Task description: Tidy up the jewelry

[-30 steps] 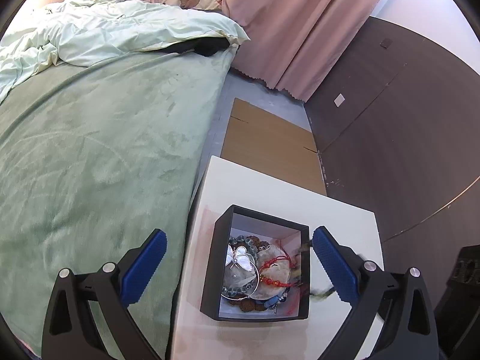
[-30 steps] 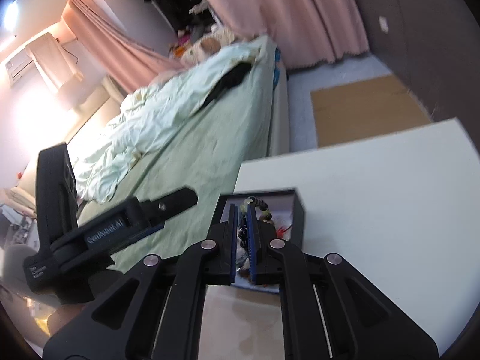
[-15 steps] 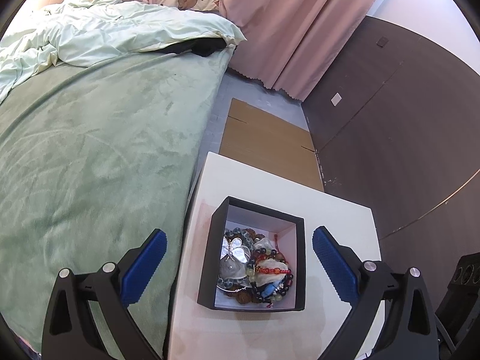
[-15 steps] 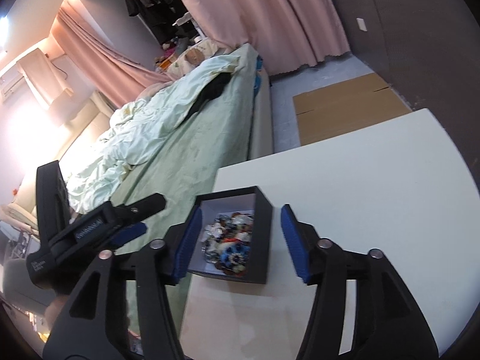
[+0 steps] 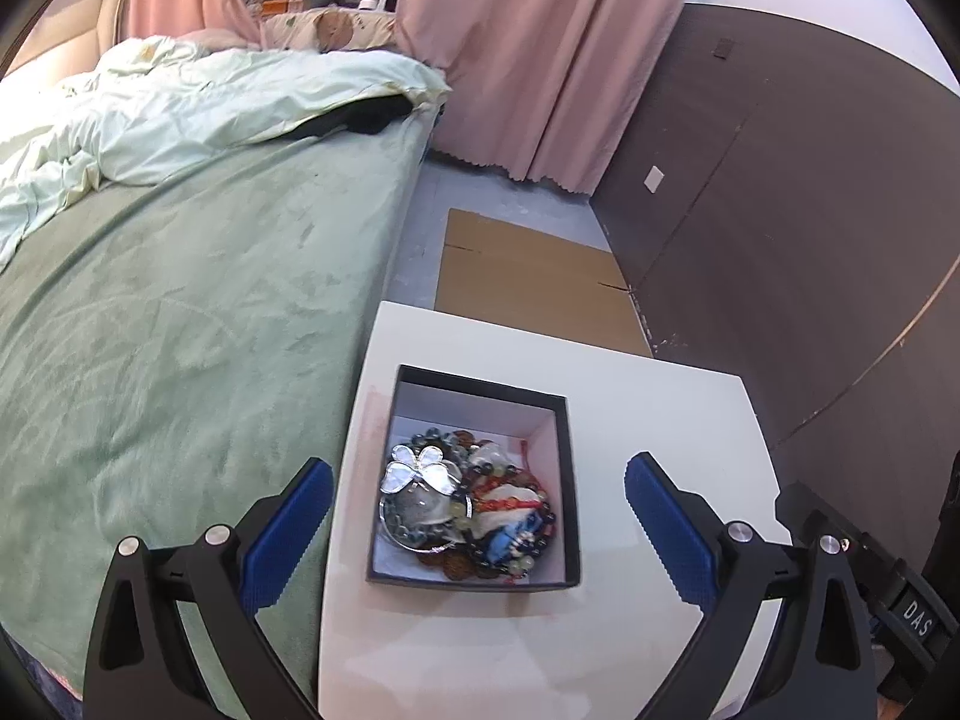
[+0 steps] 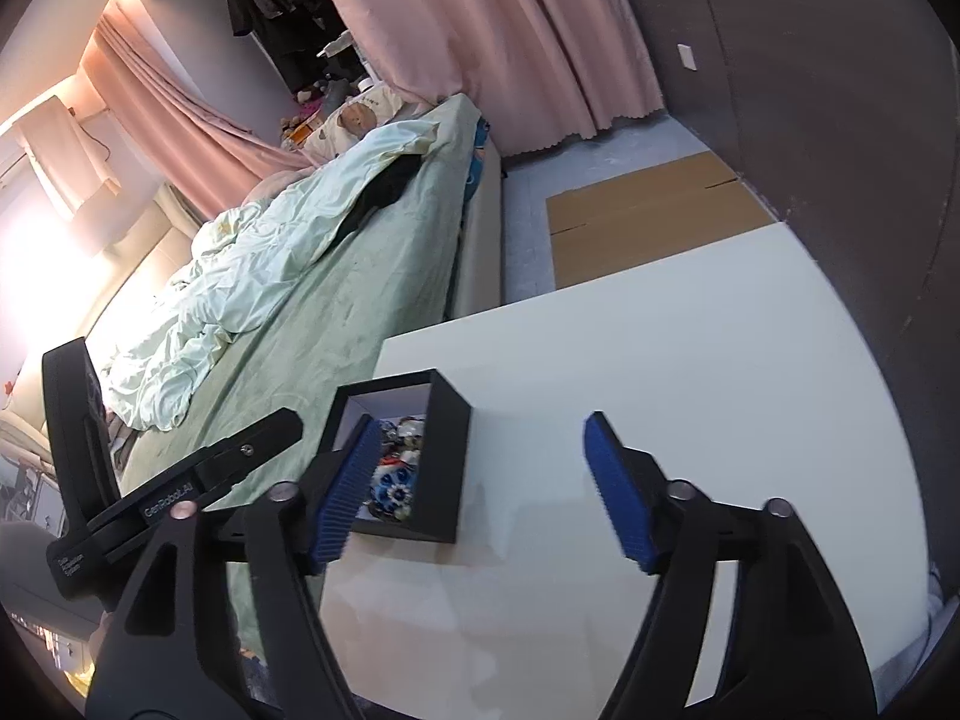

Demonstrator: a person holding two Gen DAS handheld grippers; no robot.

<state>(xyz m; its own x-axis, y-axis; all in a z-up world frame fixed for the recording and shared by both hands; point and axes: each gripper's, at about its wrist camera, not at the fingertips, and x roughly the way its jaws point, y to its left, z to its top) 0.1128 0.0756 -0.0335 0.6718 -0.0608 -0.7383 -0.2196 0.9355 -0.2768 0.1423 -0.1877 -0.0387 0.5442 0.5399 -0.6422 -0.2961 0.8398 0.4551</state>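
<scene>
A black open box point(image 5: 564, 450) with a white lining sits on the white table point(image 5: 648, 396) near its left edge. It holds a heap of jewelry point(image 5: 468, 504): bead bracelets, a red cord, a silver butterfly piece point(image 5: 420, 471). My left gripper point(image 5: 477, 516) hangs wide open and empty above the box. In the right wrist view the box point(image 6: 444, 450) is at lower left with beads point(image 6: 396, 480) showing inside. My right gripper point(image 6: 480, 480) is wide open and empty, to the right of the box; its left fingertip point(image 6: 354, 474) overlaps the box in view.
A bed with a green cover point(image 5: 180, 330) and a rumpled pale duvet point(image 5: 210, 114) runs along the table's left side. Flattened cardboard point(image 5: 528, 282) lies on the floor beyond the table. A dark wall panel point(image 5: 780, 210) and pink curtains point(image 5: 540, 48) stand behind.
My right gripper was shut on a bead bracelet over the box; it has opened, the bracelet now lies in the box, and the gripper has drawn back to the right.
</scene>
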